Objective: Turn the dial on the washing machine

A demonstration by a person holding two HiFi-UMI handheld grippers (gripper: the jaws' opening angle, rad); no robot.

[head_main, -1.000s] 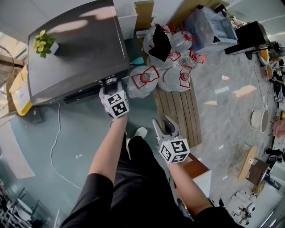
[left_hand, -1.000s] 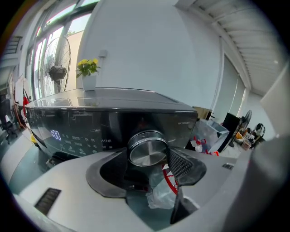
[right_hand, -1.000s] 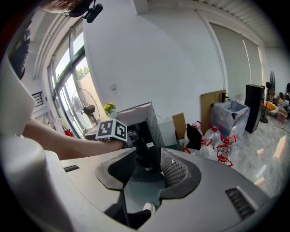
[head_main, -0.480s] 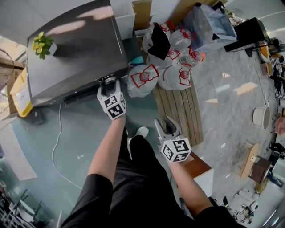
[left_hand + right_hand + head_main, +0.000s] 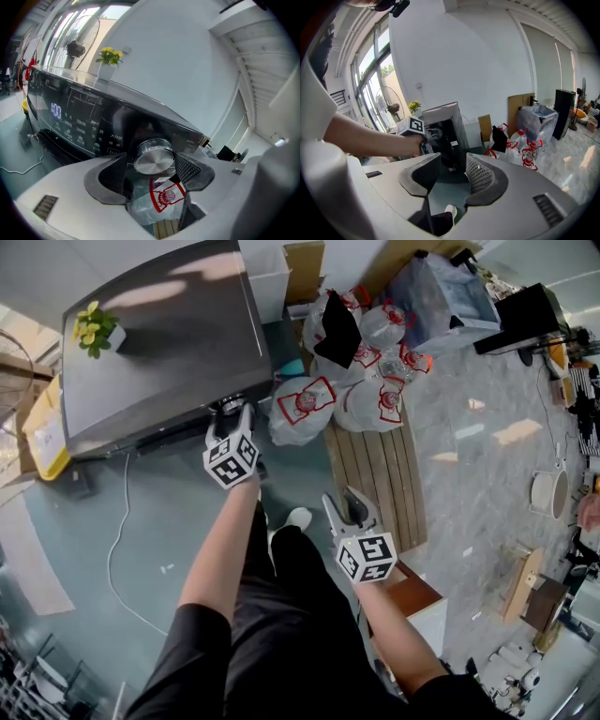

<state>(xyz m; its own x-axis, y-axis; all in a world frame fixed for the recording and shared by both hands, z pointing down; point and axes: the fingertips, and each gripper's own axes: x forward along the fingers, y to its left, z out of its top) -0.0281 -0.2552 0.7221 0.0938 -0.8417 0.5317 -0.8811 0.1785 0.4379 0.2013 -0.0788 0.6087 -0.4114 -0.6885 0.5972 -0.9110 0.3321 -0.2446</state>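
— Though just widened, any hold by the left gripper (image 5: 236, 412) on the dial (image 5: 153, 160)?
— None. Jaws spread broadly either side of that round, brushed-metal knob, having opened further just now; cross-hatched pad (image 5: 188, 168) clear of its rim.
— And the dial's place?
— Set in the glossy dark front of the washing machine (image 5: 159, 343), at the panel's end beside the lit symbols.
— Over on the right gripper (image 5: 449, 174)?
— Smooth grey shells, dotted pad, jaws apart around nothing. Well away from the dial, beside a black trouser leg (image 5: 300, 587).
— On top?
— Flat grey lid, small white pot of yellow flowers (image 5: 91, 331).
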